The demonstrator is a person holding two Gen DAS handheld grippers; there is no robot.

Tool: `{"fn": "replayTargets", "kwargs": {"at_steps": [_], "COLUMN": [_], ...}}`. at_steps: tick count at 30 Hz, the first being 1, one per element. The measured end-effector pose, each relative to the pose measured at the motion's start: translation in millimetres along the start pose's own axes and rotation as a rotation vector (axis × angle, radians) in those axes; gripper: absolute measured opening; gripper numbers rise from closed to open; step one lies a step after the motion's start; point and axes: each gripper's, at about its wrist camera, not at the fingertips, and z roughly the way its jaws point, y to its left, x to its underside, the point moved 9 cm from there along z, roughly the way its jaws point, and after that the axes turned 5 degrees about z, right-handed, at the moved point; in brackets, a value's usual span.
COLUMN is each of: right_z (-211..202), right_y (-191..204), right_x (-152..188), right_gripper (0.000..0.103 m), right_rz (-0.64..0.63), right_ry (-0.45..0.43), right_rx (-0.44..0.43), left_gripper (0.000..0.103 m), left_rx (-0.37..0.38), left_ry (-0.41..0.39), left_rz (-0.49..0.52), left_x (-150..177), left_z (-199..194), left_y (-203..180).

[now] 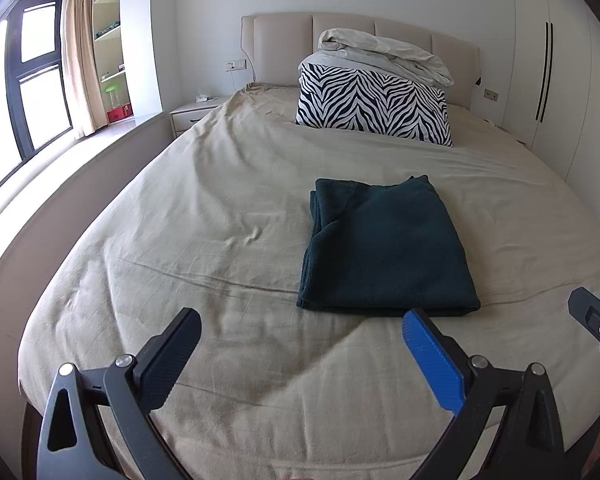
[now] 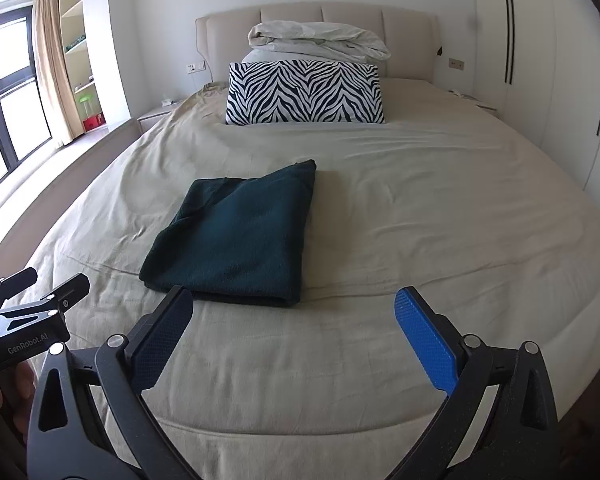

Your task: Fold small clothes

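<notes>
The folded cloth is a dark teal, plain, and lies on a beige sheet. The pillow bears black and white zebra stripes, the duvet on it is off-white, and the headboard is pale beige. Each gripper is black with one blue pad and one dark pad; the curtain is tan.

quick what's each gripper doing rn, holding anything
Left gripper: open, holding nothing, short of the dark green folded garment.
Right gripper: open, holding nothing.
</notes>
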Motion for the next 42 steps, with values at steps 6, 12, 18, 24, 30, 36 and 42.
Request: {"fn": "replayTargets", "kwargs": {"at_steps": [6,12,18,24,30,36,42], "right_z": [3,5,7,7,8,8,8], "right_y": [3,4,6,8,8,8,8], "right_x": [3,5,8,10,11,12,12], "right_gripper": [0.103,0.103,0.103,0.103,0.103,0.103,0.103], "right_rz": [0.002,0.005,0.008,0.009,0.009,0.009,0.009], "right_ry": [0.004,0.012,0.019,0.024,0.025,0.026,0.027], "right_rx": [0.002,0.001,-0.002,-0.003,-0.002,-0.002,-0.003], "left_gripper": [0.103,0.103,0.103,0.103,0.103,0.103,0.103], "left_rx": [-0.002,-0.002,-0.002,-0.002,-0.002,-0.002,-0.002], "left_ry": [0.002,0.002,0.002,0.002,0.001,0.001,0.001], "left_rz": [-0.003,-0.002,-0.002,-0.001,-0.001,-0.002,-0.001], "left_x": [3,4,4,3,4,4,4], "left_z": [2,1,1,1,1,1,1], "left_y": [0,0,0,1,1,1,1]}}
